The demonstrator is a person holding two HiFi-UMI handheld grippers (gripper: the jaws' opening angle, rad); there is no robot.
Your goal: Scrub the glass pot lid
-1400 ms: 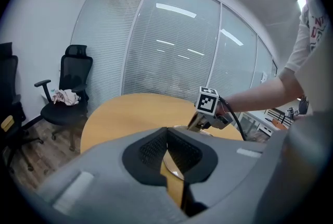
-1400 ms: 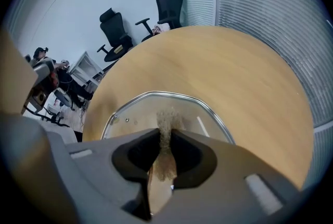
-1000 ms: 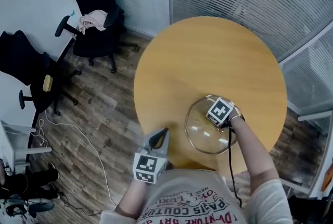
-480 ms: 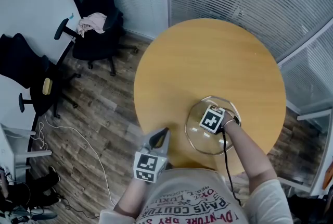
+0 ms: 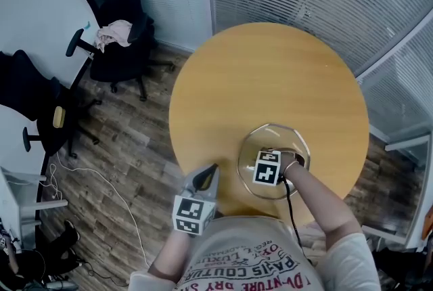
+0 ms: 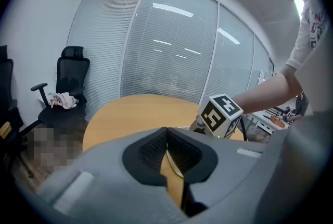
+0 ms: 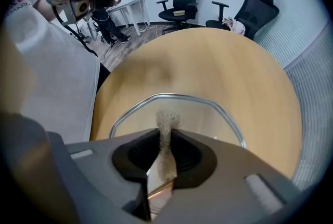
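Item: glass pot lid [image 5: 279, 139], lying flat on the round wooden table [image 5: 270, 66], toward the table's near edge and on the person's right side; its metal-rimmed outline is showing as rounded with flattened sides, so no long axis is governing the approach, and no knob is showing in any view. Item: right gripper [image 7: 165, 132], hovering directly over the lid, its jaws clenching a thin tuft of fibrous scrubbing pad [image 7: 167, 120] that is sticking out past the jaw tips toward the glass. The lid is lying immediately below and ahead of this gripper, the rim curving round in front of the pad, which is sitting inside the rim on the person's side of the lid's middle; whether the pad is actually pressing on the glass cannot be told. Item: left gripper [image 6: 167, 133], jaws pressed together on nothing, pointing toward the lid from its left and hanging at the table's near edge, apart from the lid. The right gripper is plainly the nearer one, so the scrubbing strokes are probably falling to it, sweeping forward across the glass toward the far rim.
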